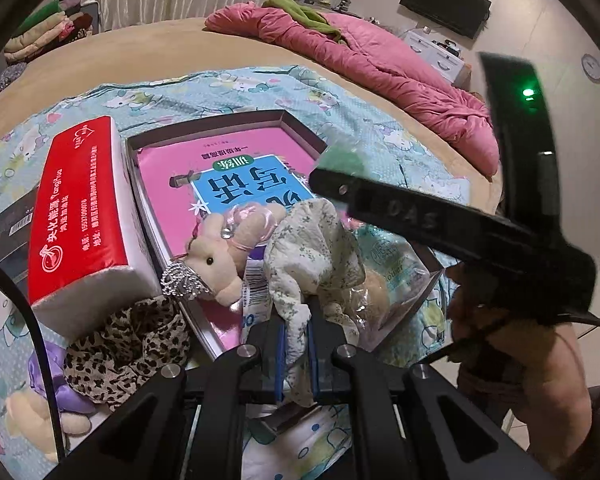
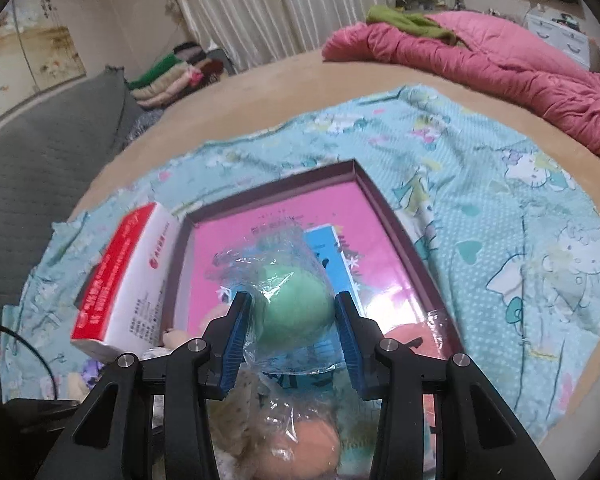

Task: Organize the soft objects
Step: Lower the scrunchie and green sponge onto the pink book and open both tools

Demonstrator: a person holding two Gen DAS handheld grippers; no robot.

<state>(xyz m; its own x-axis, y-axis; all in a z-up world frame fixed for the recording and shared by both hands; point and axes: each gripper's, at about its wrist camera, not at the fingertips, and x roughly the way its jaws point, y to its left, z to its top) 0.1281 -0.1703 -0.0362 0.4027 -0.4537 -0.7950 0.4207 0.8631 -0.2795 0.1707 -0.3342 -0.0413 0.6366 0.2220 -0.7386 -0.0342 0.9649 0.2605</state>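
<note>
Tan bed [image 2: 260,92] under white curtains [image 2: 260,4], pink quilt [image 2: 500,64] heaped at the far side. Spread on top, a turquoise cartoon sheet [image 2: 500,216]. On the sheet, a dark-rimmed tray [image 2: 404,240] lined with a pink book [image 1: 236,164]; just beside, a red tissue pack [image 1: 80,208]. Inside the tray, a plush toy [image 1: 216,248]. Left gripper [image 1: 296,344] clamped tight on floral cloth [image 1: 312,256]. Right gripper [image 2: 292,328] part-way closed around a wrapped green ball [image 2: 296,312] above the tray.

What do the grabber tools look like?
Both are black plastic with silver bolts. The left gripper and right gripper have blue ribbed pads inside their jaws. Seen from the left camera, the right one has raised letters, a green light and a black cable.
</note>
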